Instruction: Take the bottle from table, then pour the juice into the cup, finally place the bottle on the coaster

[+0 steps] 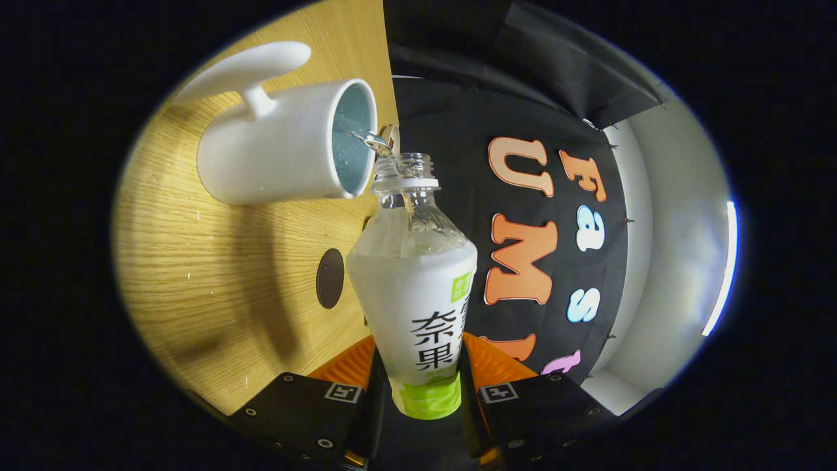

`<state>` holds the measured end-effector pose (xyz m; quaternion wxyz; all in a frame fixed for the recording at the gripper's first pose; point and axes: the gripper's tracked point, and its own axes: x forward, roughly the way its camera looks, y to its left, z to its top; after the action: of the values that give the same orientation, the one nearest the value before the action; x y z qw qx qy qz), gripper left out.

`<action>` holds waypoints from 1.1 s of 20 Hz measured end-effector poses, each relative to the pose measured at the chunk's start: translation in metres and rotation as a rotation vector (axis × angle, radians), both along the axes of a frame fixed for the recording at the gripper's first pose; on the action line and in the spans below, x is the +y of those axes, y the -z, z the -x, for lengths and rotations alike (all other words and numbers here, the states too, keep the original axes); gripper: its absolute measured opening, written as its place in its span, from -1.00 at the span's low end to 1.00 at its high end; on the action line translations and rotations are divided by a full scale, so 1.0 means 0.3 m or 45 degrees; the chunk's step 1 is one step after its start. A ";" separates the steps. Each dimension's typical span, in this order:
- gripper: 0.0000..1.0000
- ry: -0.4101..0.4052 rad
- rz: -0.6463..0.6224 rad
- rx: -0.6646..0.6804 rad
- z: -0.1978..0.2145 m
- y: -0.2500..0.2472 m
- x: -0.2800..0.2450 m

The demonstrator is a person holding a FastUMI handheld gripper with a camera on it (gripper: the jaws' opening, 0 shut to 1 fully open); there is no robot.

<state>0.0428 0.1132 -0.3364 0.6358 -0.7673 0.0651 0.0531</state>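
Jaws (418, 386) clamp bottle (415, 281) between them; mouth at cup (288, 147) rim.

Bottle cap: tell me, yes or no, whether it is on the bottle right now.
No: the bottle, clamped between the gripper fingers, has a bare open mouth tipped toward the cup, with liquid running out.

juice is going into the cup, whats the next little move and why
Probably hold this tilt a moment longer. The tongs are shut on the bottle, its open mouth sits at the cup rim with a thin stream running in, and the coaster waits on the table.
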 end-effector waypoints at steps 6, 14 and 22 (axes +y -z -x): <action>0.02 -0.009 0.038 -0.012 -0.004 -0.012 0.001; 0.02 -0.030 0.085 -0.043 -0.008 -0.025 0.011; 0.02 -0.055 0.147 -0.058 -0.017 -0.036 0.016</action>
<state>0.0478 0.1181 -0.3257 0.5904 -0.8050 0.0368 0.0455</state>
